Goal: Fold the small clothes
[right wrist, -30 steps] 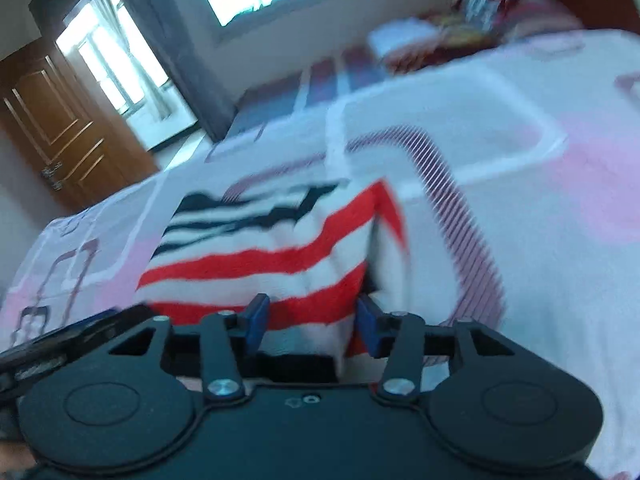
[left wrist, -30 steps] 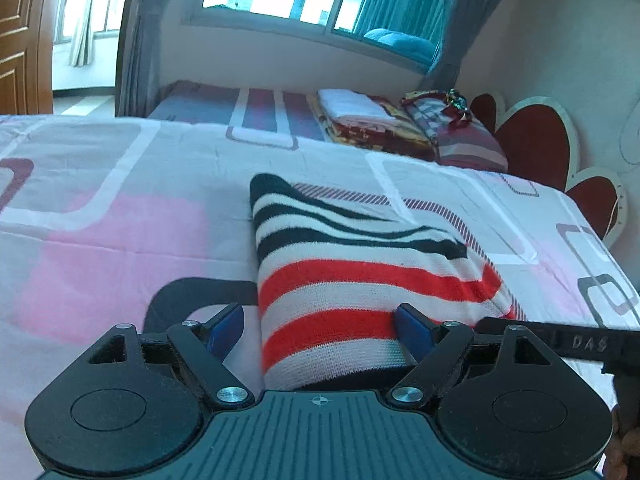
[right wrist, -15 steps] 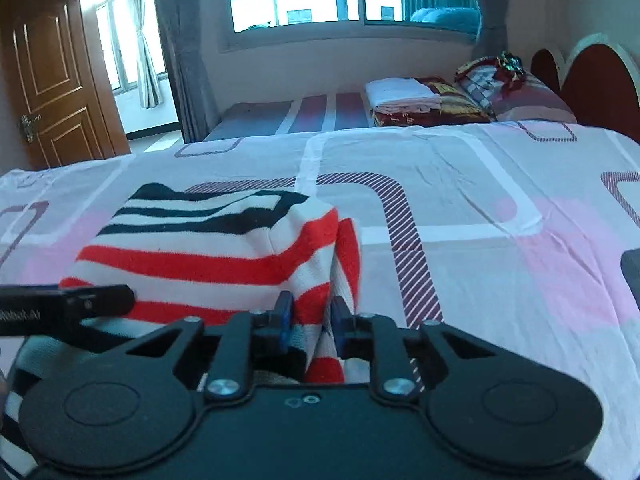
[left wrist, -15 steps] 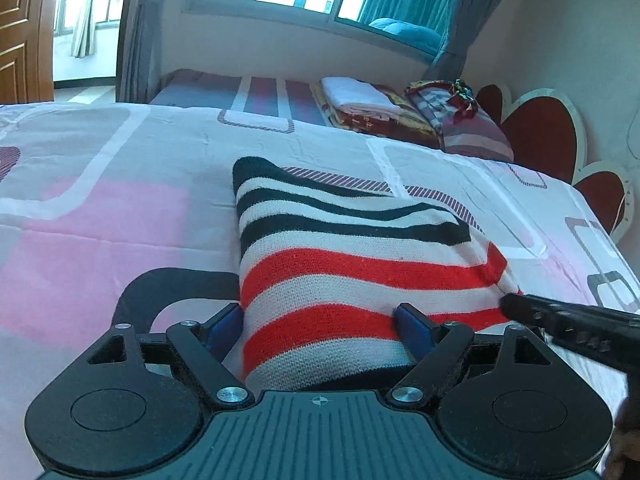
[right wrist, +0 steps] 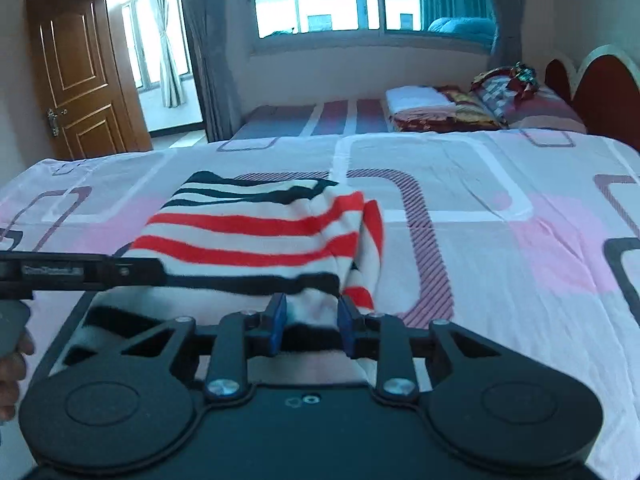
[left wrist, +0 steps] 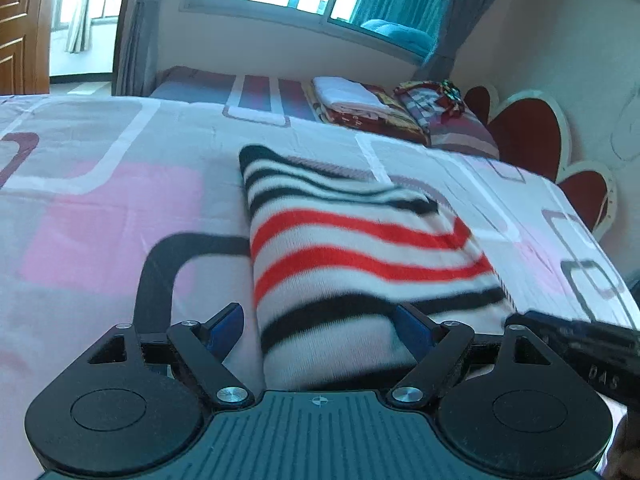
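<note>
A knit garment (left wrist: 360, 248) striped in white, red and black lies folded on the patterned bed sheet (left wrist: 100, 220). My left gripper (left wrist: 320, 330) stands open around the garment's near end: the right pad touches the knit, and the left pad has a gap beside it. In the right wrist view the garment (right wrist: 256, 236) lies ahead and to the left. My right gripper (right wrist: 312, 320) is shut on a bunch of cloth at its near right corner. Each gripper also shows in the other's view, the left gripper (right wrist: 80, 272) as a black bar and the right gripper (left wrist: 580, 344) likewise.
The sheet (right wrist: 500, 260) spreads wide to the right of the garment. A second bed behind holds folded blankets (right wrist: 432, 108) and a pillow. A red heart-shaped headboard (left wrist: 524, 136) stands at the right, and a wooden door (right wrist: 80, 68) at the far left.
The right gripper's jaws closed onto the garment's near right corner and its view rolled level. More of the garment, with a black stripe, now shows near both grippers.
</note>
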`<state>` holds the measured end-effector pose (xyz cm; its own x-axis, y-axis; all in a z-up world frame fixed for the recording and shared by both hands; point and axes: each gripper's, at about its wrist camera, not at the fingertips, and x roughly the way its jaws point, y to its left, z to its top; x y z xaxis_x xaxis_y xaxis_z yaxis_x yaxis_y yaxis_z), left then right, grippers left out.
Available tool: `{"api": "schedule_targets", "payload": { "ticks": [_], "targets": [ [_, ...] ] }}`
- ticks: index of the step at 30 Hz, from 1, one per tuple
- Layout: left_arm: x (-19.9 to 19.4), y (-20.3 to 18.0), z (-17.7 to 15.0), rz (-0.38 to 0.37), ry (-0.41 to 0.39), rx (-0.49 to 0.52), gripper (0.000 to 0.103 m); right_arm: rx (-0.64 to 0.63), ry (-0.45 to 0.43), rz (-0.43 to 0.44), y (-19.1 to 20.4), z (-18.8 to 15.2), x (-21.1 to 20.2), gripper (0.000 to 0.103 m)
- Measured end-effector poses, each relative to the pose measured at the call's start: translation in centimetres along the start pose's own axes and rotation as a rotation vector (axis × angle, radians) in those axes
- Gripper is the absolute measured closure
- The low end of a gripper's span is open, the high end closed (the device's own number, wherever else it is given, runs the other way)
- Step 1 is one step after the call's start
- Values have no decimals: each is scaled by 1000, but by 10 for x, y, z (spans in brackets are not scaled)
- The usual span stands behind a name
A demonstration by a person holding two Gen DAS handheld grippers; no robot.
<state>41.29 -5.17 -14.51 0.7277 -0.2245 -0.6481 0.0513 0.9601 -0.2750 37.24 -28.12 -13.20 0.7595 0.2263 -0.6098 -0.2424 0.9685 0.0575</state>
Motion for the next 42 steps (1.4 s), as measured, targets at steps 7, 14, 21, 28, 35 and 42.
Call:
{"api": "schedule_targets", "payload": {
  "ticks": [7, 14, 21, 28, 35, 42],
  "targets": [
    [3, -1, -12, -1, -5, 63, 21, 68, 30, -49, -13, -20, -4, 77],
    [-3, 5, -9, -7, 15, 15, 17, 119, 40, -91, -20, -33, -9, 73],
    [-9, 16, 4, -8, 37, -52, 16, 298, 19, 37, -36, -15, -23, 50],
    [11, 24, 8, -46, 89, -98, 10, 276, 34, 58, -27, 6, 1, 32],
    [34, 24, 8, -106, 123, -127, 10, 329, 97, 70, -36, 7, 32, 24],
    [49, 11, 12, -126, 128, -111, 12, 387, 152, 137, -49, 4, 56, 22]
  ]
}}
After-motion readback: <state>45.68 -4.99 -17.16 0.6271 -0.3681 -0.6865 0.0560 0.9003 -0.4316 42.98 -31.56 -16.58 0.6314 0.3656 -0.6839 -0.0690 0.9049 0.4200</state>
